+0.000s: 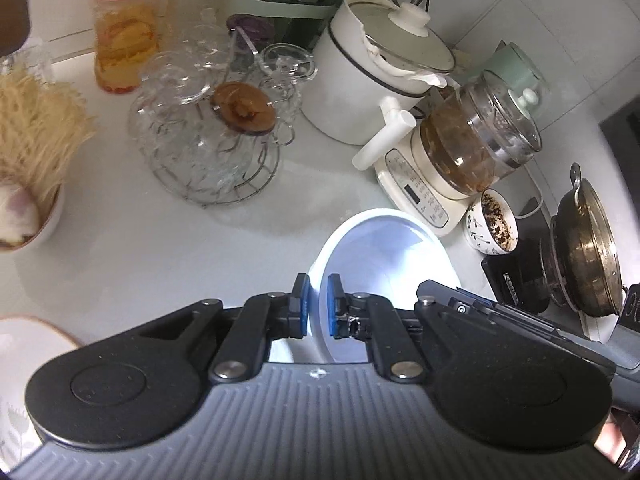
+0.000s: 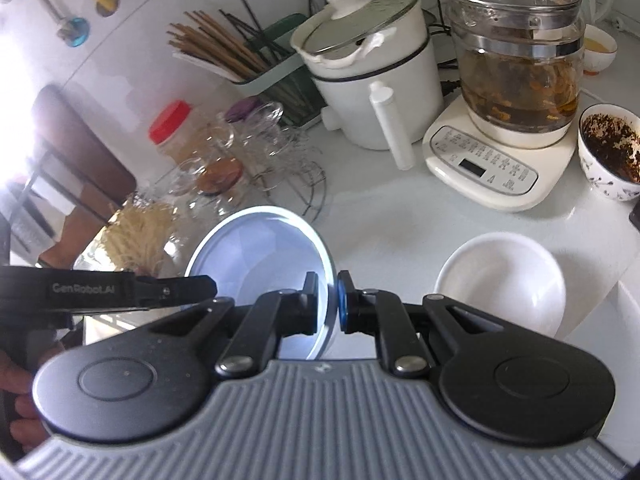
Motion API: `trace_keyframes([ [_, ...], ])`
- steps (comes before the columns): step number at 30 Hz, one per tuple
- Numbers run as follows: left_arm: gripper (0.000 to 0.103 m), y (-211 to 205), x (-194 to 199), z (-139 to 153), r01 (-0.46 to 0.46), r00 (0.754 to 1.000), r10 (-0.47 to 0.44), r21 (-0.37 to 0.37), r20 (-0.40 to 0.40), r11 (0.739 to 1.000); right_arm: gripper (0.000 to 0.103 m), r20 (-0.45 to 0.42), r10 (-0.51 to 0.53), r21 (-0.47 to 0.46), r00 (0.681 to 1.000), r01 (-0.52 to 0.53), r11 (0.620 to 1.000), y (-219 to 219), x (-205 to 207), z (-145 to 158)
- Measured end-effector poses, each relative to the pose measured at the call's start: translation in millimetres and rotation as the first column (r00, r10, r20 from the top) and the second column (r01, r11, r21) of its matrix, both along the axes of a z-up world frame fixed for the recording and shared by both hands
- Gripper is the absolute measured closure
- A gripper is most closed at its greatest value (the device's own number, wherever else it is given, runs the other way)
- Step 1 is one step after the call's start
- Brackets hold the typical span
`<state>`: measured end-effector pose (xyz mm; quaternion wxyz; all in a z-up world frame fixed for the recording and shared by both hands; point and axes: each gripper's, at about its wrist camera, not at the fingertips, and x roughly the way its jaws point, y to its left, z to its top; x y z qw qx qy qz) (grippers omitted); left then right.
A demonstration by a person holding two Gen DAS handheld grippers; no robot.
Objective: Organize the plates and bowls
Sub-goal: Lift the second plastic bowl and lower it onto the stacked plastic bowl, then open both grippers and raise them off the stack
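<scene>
Gripping opposite sides of the same white bowl, both grippers have their blue pads clamped on its thin rim. The left gripper pinches the rim at the bowl's near edge in its own view, one pad inside and one outside the wall. The right gripper does the same on the other side, and the left gripper's black body reaches in from the left of the right wrist view. The bowl sits tilted between them, its hollow facing the cameras, above the white table; whether it still touches the table cannot be told.

Just to the right in the right wrist view, a second white bowl stands upright on the table, empty. Beyond it is a cream kettle base carrying a glass pot of brown liquid, with a patterned cup of dark residue beside it. Left of the kettle stands a white cooking pot with a glass lid and a white handle. Further left a wire rack of clear glass cups sits near a red-lidded jar, and a holder of chopsticks stands at the back. A plate edge shows at the lower left of the left wrist view.
</scene>
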<state>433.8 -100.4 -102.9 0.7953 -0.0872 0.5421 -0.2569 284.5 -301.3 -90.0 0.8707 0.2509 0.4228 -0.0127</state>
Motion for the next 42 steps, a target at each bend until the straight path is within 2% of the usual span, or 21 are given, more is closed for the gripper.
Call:
trace_keyframes([
  [9,0.093,46,-33,-12,-0.065,0.997,0.066,0.022,-0.034,0.998,0.091,-0.015,0.023,0.008,1.000,-0.023,1.000,41,-13,-4],
  [18,0.093,81,-45,-37,-0.138,0.987,0.138,0.015,-0.085,0.990,0.091,-0.041,0.056,-0.001,0.998,-0.056,0.998,70,-19,-18],
  [20,0.093,85,-46,-45,-0.160,0.982,0.160,0.011,-0.104,0.987,0.091,-0.044,0.053,0.011,0.998,-0.053,0.999,71,-18,-22],
  [30,0.093,86,-34,-70,-0.212,0.972,0.213,0.021,-0.099,0.977,0.091,-0.055,0.078,-0.011,0.995,-0.078,0.997,75,-1,-42],
  [32,0.093,84,-30,-71,-0.212,0.973,0.214,0.029,-0.093,0.977,0.091,-0.067,0.080,0.001,0.995,-0.080,0.997,73,3,-45],
  [35,0.093,77,-28,-73,-0.180,0.981,0.186,0.083,-0.062,0.980,0.088,-0.083,0.094,0.029,0.992,-0.091,0.995,71,8,-53],
  [39,0.092,80,-26,-77,-0.183,0.978,0.190,0.080,-0.083,0.980,0.088,-0.105,0.088,0.031,0.991,-0.085,0.996,69,9,-58],
  [40,0.092,81,-27,-77,-0.187,0.977,0.193,0.081,-0.084,0.979,0.087,-0.114,0.080,0.035,0.990,-0.076,0.996,69,10,-59],
  [42,0.091,84,-28,-76,-0.198,0.976,0.205,0.084,-0.077,0.977,0.069,-0.106,0.070,0.050,0.992,-0.066,0.997,66,8,-57],
])
